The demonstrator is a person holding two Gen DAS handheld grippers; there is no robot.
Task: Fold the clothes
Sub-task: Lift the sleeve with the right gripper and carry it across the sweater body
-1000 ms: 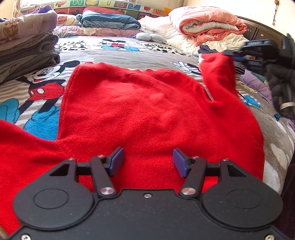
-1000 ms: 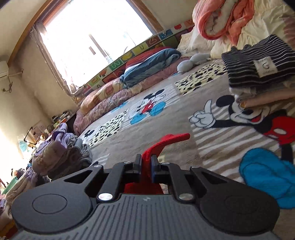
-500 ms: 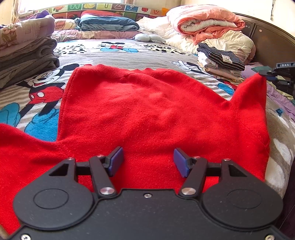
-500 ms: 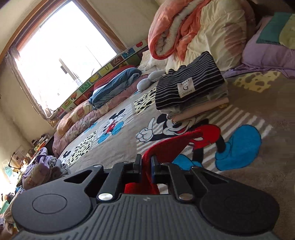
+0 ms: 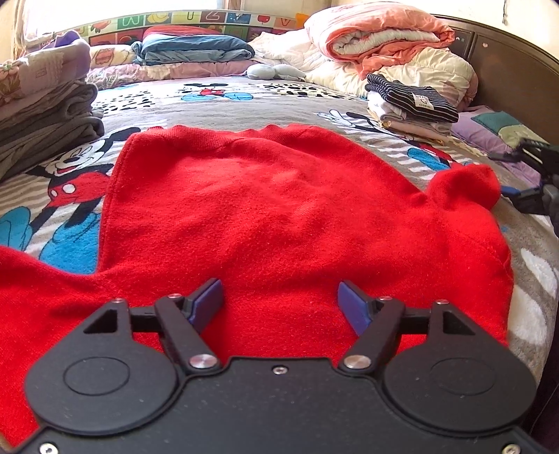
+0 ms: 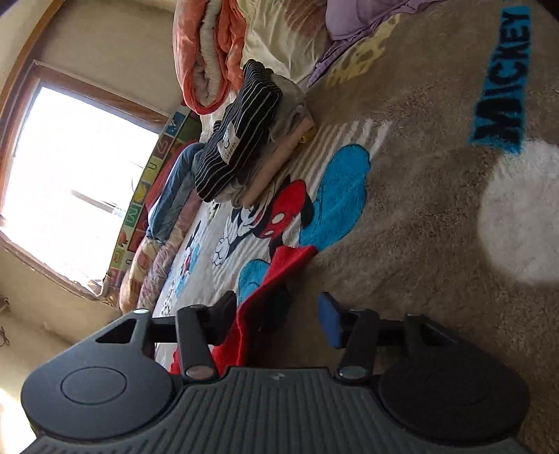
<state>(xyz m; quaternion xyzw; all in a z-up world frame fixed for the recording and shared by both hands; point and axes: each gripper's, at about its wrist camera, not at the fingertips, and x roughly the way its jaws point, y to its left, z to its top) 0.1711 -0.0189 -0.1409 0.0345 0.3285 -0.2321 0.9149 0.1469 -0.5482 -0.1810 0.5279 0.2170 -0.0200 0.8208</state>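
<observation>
While the red sweater (image 5: 279, 209) lies spread across the near half of the bed (image 5: 244, 101), a stack of grey folded clothes (image 5: 45, 122) sits at far left on the Mickey-print blanket (image 5: 63, 167). Left gripper (image 5: 279, 302): its jaws stand spread wide above the sweater's near edge, gripping nothing, and whether the blue pads (image 5: 209, 300) touch the knit cannot be told. At centre far, a folded blue quilt (image 5: 195, 50) rests against the alphabet-patterned border (image 5: 188, 21). To the right, a rolled orange duvet (image 5: 380, 35) lies on a cream quilt, with a striped folded pile (image 5: 412, 101) near it. One sweater corner (image 5: 464, 185) bunches upward at the right side. Right gripper (image 6: 276, 314): seen at the right edge of the left wrist view, its jaws are parted; the red cloth (image 6: 269, 290) lies loose between them, against the left finger, apart from the blue right pad (image 6: 330, 324).
</observation>
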